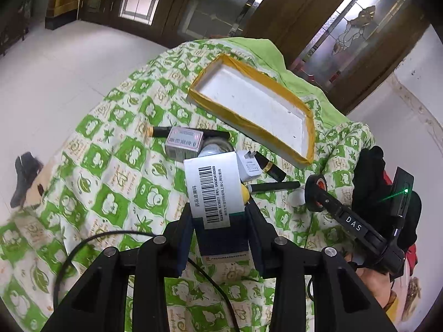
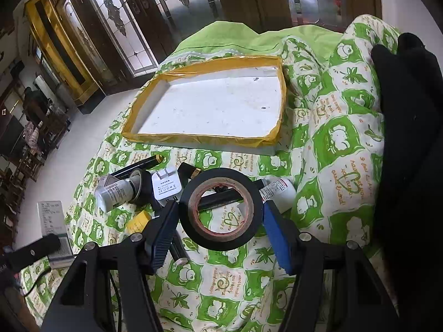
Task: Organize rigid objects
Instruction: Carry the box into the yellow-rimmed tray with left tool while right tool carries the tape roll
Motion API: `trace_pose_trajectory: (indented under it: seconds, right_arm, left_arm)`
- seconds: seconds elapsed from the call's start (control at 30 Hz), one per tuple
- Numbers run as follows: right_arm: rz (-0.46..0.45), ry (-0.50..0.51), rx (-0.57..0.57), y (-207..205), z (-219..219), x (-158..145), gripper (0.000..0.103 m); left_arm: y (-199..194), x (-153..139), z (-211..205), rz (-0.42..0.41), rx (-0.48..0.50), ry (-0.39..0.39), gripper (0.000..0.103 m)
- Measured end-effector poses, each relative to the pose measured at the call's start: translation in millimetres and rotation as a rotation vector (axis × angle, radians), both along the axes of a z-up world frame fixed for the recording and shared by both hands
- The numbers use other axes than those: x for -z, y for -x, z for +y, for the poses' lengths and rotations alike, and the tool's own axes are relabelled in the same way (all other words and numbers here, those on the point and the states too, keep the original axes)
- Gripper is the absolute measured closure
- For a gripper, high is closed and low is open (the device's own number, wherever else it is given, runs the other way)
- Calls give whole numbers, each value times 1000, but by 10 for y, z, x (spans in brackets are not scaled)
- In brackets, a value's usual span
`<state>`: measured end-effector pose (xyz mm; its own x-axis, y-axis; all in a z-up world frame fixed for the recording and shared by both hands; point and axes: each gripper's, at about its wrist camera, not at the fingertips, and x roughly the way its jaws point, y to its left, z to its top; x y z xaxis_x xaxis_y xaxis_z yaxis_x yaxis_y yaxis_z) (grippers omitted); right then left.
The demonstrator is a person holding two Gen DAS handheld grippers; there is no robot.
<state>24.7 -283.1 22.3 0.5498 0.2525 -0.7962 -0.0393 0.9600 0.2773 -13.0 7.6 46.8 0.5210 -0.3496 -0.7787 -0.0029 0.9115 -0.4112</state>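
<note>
Quilt (image 2: 332,144) carries tray (image 2: 281,88); near it lie charger (image 2: 166,186), bottle (image 2: 116,193), pens (image 1: 277,186), small box (image 1: 184,142).

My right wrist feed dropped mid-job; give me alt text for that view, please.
The right gripper holds a roll of black tape between its fingers, above a green-patterned cloth. Beyond it lies an empty white tray with a yellow rim; a white charger, a white bottle and black pens are clustered nearer, at left.
</note>
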Motion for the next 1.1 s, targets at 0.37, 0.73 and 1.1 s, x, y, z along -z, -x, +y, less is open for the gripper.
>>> trace_pose_trajectory:
  seconds: [0.37,0.73,1.1]
  right_arm:
    - [1,13,-3,-10,9,4,41]
    - [2,1,-22,1,64,-21,41]
    - [13,-20,-40,-3,133,-59,41]
  left_arm:
    - [-20,-56,42,-31,0,-14,65]
    - [-102,-65,131,-45,-5,-32,65]
    - [-203,-18,226,-39,-14,-23,65]
